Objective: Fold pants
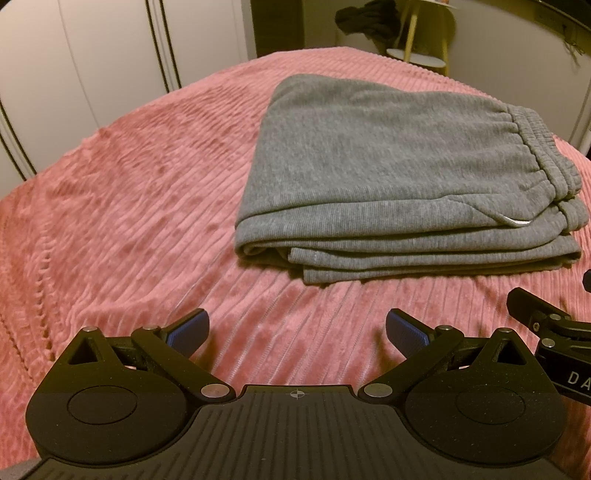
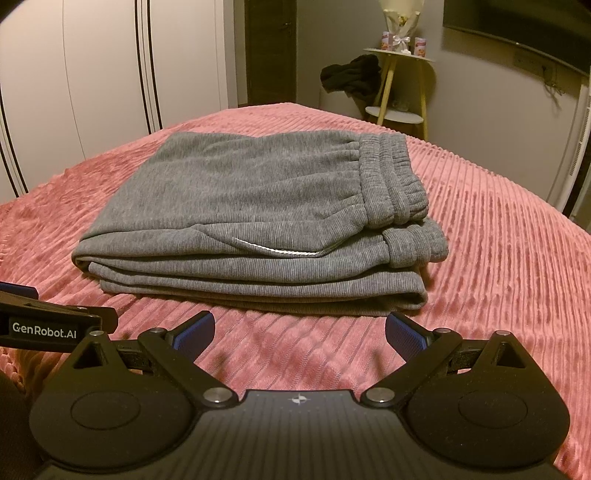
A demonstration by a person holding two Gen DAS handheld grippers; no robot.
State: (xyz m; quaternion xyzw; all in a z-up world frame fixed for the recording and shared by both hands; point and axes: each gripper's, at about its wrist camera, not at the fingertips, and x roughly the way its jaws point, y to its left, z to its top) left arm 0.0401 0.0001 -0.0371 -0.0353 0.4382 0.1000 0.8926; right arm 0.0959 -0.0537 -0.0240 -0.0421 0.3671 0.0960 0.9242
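My left tool [image 1: 297,332] hangs with fingers spread wide and empty over the pink bedspread [image 1: 129,206]; its side reads "GenRobot.AI". Ahead, the grey pants [image 2: 251,221] lie in a neat folded stack, waistband [image 2: 395,177] rightward, seemingly finished. My right tool [image 2: 299,334] gapes empty too, clear of the stack.

white wardrobe [image 2: 74,74], yellow side table [image 2: 400,85], perhaps a tv [image 2: 517,26].
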